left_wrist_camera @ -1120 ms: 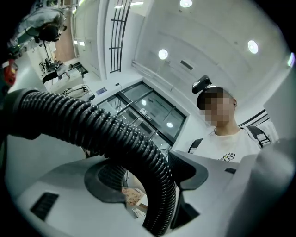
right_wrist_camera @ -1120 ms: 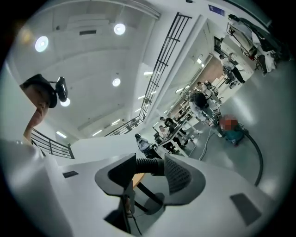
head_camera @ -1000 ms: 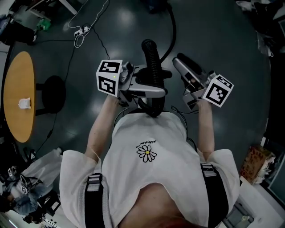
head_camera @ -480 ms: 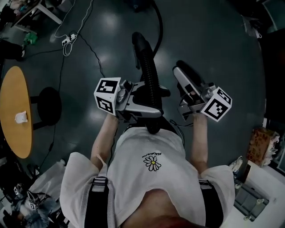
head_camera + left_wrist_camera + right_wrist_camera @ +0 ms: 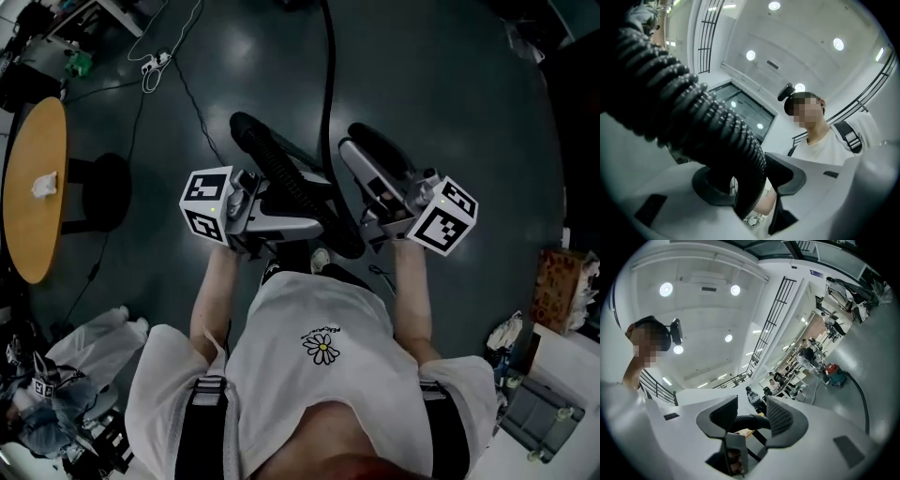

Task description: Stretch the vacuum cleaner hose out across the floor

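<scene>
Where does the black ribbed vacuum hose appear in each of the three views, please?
Head view: hose runs diagonally across the centre.
Left gripper view: hose fills upper left, curving to bottom centre.
Right gripper view: short stretch of hose, low centre.
Shared landmark: the person, bottom, right and left respectively.

We wear a white short-sleeved T-shirt (image 5: 319,384) with a small daisy print (image 5: 322,348) under tiny dark lettering. Black shoulder straps (image 5: 202,422) with pale buckles run down over it. A dark camera unit (image 5: 675,331) sits on the head. The left hand-held gripper (image 5: 314,202) and the right hand-held gripper (image 5: 358,148) have pale grey shells and dark ribbed pads (image 5: 780,416). Each carries a white cube (image 5: 206,204) printed with black square markers.
</scene>
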Tool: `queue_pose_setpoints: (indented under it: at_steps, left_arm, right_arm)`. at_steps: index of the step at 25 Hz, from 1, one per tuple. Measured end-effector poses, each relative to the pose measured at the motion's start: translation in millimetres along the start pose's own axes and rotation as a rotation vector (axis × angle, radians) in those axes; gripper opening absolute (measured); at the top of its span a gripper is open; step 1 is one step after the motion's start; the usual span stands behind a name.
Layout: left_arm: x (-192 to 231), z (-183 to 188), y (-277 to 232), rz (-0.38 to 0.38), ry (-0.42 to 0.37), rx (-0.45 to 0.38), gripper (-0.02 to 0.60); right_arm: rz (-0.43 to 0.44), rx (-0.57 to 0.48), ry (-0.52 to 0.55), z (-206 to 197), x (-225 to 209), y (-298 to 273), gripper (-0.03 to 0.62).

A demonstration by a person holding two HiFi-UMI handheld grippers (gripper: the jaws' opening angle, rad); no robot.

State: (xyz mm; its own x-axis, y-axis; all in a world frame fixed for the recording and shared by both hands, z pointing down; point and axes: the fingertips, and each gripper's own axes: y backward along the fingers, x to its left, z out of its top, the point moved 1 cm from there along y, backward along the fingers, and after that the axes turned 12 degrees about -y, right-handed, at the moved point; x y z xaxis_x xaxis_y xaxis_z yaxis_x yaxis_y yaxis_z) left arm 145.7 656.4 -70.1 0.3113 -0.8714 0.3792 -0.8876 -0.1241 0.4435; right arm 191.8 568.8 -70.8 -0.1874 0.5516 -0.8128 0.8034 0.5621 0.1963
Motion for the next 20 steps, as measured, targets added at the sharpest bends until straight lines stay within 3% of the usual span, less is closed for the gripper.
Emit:
queue_pose_setpoints:
  at_steps: [4,7,14,20]
  left_arm:
    - [-65,-21,-26,-0.042,-0.035,-0.031,0.196]
    - [-85,-16,-35,-0.052,-0.046,-0.050,0.190]
    - [-88,8,-23,-0.033,-0.069,-0.073,0.186]
    - [-86,5,-25,0.003,-0.103,-0.012,0.184]
  right_arm:
    - [0.028,-0.020,0.035,-18,53,54,0.204]
    - [0.015,-0.075,0.076,-9,73,73,0.204]
    - [-0.028,-0.011,0.141,-15,88,54,0.202]
    - [-0.083,0.018,0.238,-26,88,52,0.158]
